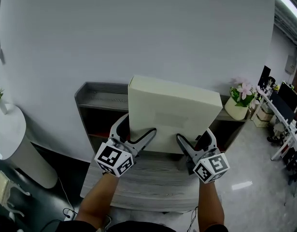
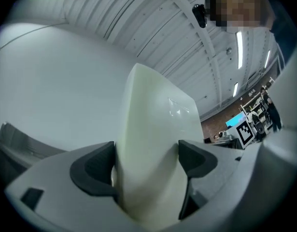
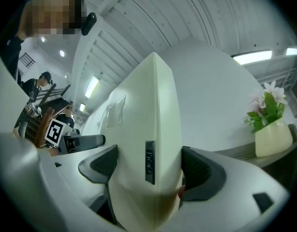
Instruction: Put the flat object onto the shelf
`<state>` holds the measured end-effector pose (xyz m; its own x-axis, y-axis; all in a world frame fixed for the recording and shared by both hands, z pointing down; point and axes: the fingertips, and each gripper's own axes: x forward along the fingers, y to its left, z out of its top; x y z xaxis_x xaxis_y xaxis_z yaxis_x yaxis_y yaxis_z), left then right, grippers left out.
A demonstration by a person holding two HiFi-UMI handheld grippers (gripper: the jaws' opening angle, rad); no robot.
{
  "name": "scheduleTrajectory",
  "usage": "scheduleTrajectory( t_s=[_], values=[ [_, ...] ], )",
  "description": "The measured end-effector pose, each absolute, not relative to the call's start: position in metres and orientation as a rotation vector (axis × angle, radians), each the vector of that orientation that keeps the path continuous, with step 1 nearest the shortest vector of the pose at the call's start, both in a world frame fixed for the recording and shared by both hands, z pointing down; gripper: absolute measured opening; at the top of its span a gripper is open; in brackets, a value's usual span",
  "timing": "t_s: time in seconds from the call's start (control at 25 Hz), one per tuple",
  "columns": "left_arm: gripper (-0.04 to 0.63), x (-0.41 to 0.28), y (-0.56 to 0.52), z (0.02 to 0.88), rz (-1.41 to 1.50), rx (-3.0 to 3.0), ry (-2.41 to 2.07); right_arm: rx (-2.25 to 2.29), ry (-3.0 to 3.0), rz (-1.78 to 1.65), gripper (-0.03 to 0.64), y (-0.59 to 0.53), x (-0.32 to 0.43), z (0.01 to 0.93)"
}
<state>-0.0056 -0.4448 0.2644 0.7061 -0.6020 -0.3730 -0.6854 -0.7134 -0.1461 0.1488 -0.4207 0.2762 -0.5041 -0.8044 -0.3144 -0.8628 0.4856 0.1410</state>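
Note:
A flat cream-white box (image 1: 170,114) is held tilted up in front of the grey shelf unit (image 1: 97,96), its top edge above the shelf's top board. My left gripper (image 1: 134,140) is shut on the box's lower left edge, and my right gripper (image 1: 186,144) is shut on its lower right edge. In the left gripper view the box (image 2: 150,149) fills the gap between the dark pads (image 2: 92,170). In the right gripper view the box (image 3: 146,144) shows a small dark label on its narrow side, pressed between both pads (image 3: 201,173).
A white vase with pink flowers (image 1: 240,100) stands on the shelf's right end. A grey wooden table top (image 1: 153,182) lies below the grippers. A round white stand (image 1: 13,139) is at the left. Desks with monitors (image 1: 283,105) line the right.

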Motion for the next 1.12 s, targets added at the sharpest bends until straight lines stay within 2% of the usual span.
scheduleTrajectory(
  t_s=[0.6, 1.12],
  values=[
    [0.411, -0.008, -0.506, 0.141, 0.438, -2.538, 1.029, -1.326, 2.518, 0.486, 0.405, -0.489, 0.148, 0.152],
    [0.411, -0.001, -0.572, 0.133, 0.348, -2.558, 1.09, -1.358, 2.604, 0.433, 0.405, -0.557, 0.153, 0.142]
  ],
)
